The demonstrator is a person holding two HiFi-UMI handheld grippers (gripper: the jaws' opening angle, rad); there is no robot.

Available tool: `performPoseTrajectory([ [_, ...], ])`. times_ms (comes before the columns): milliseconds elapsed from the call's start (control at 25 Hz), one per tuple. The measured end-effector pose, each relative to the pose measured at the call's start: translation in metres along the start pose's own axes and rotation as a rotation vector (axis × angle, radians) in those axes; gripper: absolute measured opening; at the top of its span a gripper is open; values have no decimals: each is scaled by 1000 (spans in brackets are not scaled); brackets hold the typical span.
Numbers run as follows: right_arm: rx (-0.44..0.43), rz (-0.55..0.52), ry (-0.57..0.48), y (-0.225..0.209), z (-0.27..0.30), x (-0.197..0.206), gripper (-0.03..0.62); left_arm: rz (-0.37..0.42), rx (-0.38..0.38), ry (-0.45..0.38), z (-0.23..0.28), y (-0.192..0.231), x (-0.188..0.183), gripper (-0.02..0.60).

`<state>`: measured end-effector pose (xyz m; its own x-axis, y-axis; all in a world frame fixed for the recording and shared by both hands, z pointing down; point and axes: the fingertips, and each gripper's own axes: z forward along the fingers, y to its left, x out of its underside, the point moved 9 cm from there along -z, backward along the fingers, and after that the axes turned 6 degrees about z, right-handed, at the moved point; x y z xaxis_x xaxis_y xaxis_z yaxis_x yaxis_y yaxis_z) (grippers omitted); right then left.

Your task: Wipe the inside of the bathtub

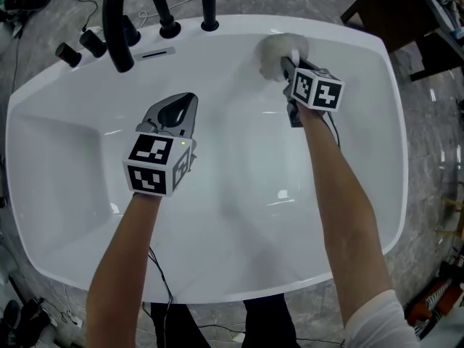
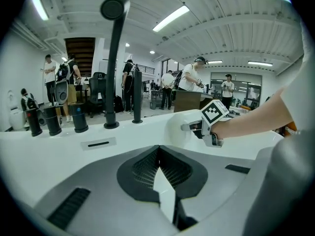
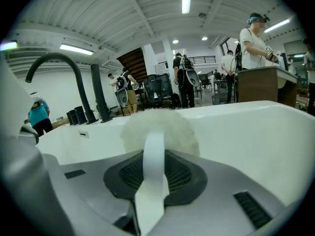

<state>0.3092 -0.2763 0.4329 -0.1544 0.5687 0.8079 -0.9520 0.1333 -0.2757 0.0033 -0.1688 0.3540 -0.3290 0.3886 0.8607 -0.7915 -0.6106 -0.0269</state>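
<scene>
Left tongs (image 1: 188,100) hover shut and empty; right tongs (image 1: 286,64), reaching farther ahead, clamp a fluffy pad (image 1: 278,48).

Fluffy pad (image 1: 278,52) against bathtub (image 1: 239,223) wall

The bathtub (image 1: 239,194) is shiny white all over. At the bathtub's far edge, the tall tap (image 1: 116,20) and the little knobs (image 1: 93,42) beside it are black. Around the bathtub, the floor (image 1: 22,49) is grey stone with pale wavy lines.

Over the bathtub, the left gripper (image 1: 191,96) is light grey with dark grey jaw pads and a tiny green light (image 1: 185,143). The left cube (image 1: 156,165) is white with black square patterns. The right gripper (image 1: 286,65) is grey too, and the right cube (image 1: 317,89) has the same black-and-white squares.

The fluffy pad (image 1: 279,49) at the bathtub's far wall is creamy white, with a white strap (image 3: 153,166). A black cable (image 1: 163,278) crosses the bathtub's near edge. The sleeve (image 1: 377,317) is white.
</scene>
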Motion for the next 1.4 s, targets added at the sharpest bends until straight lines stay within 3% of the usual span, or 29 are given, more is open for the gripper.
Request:
performPoseTrajectory([
  [1120, -64, 17, 19, 191, 51, 32, 98, -106, -116, 6, -127, 166, 90, 11],
  [1400, -115, -10, 36, 262, 66, 43, 98, -133, -148, 5, -167, 211, 121, 12],
])
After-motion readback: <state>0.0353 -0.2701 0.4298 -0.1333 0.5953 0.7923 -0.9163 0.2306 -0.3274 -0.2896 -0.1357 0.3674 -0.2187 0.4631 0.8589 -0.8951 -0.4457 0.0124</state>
